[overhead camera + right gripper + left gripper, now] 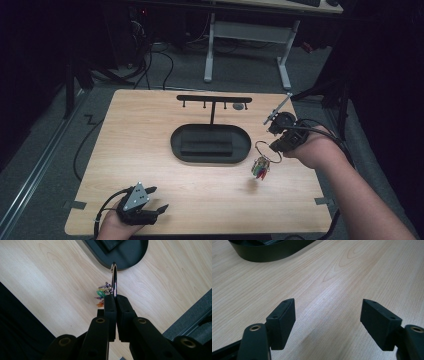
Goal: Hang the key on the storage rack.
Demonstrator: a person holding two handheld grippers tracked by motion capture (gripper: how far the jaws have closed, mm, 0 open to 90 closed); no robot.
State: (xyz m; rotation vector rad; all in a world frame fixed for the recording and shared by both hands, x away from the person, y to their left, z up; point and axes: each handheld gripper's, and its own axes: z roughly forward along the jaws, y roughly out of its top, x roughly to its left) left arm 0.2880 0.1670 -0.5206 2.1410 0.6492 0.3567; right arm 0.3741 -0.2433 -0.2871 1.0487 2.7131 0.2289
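Metal ring [114,280] is pinched in the closed right gripper [116,298], keys [260,168] dangling below the jaws, clear of the table [150,150]. Pickup done; hanging on the rack [214,100] remains, I'd say. Left gripper [328,315] is wide open, empty.

The table [150,150] is pale wood with a wavy grain. The tray [210,143] and rack [214,99] are black. The ring [266,150] is silver; its charms [259,168] look green, red and purple, perhaps orange too. Both grippers' jaws are black.
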